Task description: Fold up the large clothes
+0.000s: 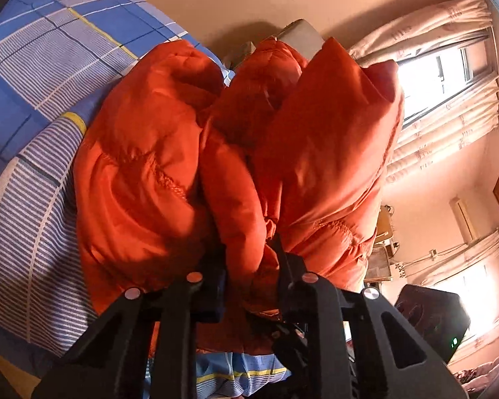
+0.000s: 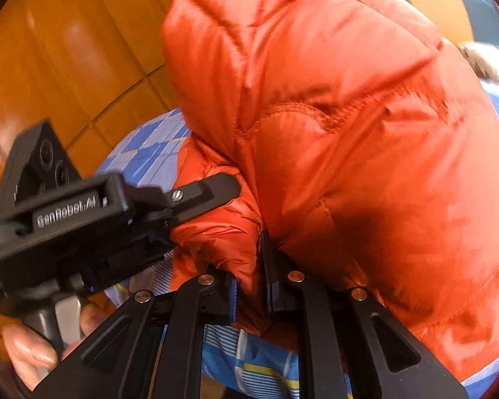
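Observation:
A puffy orange quilted jacket [image 1: 143, 166] lies bunched on a bed with a blue plaid sheet [image 1: 50, 66]. In the left wrist view my left gripper [image 1: 249, 276] is shut on a thick fold of the jacket's near edge, and fabric bulges out on both sides of the fingers. In the right wrist view the jacket [image 2: 349, 133] fills most of the frame. My right gripper [image 2: 249, 276] is shut on another fold of its edge. The left gripper [image 2: 196, 212] shows at the left, pinching the jacket close by, with a person's hand [image 2: 26, 349] on its handle.
Orange-brown wooden panels [image 2: 66, 50] stand beyond the bed's edge. The plaid sheet [image 2: 149, 153] shows beneath the jacket. Pale curtains [image 1: 449, 126] and a bright window [image 1: 432, 79] are at the right, with a black device [image 1: 432, 319] lower down.

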Demonstrator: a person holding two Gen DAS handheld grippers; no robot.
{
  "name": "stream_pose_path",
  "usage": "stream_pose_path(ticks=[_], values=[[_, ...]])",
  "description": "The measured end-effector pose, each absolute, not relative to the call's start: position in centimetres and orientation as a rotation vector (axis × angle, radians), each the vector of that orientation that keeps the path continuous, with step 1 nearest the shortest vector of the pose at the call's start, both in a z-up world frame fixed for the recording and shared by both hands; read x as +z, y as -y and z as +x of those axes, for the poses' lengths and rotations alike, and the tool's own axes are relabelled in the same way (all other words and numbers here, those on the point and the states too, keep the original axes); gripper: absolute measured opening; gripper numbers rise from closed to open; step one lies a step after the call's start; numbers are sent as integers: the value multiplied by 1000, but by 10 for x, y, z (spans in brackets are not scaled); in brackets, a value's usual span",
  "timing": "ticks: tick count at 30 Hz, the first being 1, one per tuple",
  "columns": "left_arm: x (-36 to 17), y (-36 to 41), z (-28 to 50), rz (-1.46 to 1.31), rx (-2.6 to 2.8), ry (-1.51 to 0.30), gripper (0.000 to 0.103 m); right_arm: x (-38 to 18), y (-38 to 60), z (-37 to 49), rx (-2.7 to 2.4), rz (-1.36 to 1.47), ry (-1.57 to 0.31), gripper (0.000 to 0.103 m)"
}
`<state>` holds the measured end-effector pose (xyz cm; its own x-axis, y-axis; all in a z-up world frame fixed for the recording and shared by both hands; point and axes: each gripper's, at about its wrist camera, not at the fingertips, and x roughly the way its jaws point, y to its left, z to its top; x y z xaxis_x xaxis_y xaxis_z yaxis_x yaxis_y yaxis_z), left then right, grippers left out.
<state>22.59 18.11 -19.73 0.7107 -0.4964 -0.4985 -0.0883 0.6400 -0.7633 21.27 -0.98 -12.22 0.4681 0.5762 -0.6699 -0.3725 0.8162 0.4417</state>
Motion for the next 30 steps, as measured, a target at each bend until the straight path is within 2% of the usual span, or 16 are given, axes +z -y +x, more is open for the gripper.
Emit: stream_pose_path(ticks=[5,14,22,25,27,28,30], values=[[-199,-180,227,-844,-253,-769,20,-130,17,220,528,389,-938,12],[-206,-192,235,-875,-252,-793,22,-138,12,221,531,369,-942,12],[-199,-192,235,-829,-254,-807,43,-139,3,222,569,290,-939,12],[-196,-186,240,-778,-241,-828,45,-137,1,221,565,254,-936,12],[-193,-184,243,-743,-229,-839,42,-135,0,221,561,237,-935,12],[-192,-183,244,-721,-218,-844,31,-135,0,220,559,230,-934,12],[-193,-184,243,-703,-223,-837,26,-133,-2,220,553,205,-933,12]])
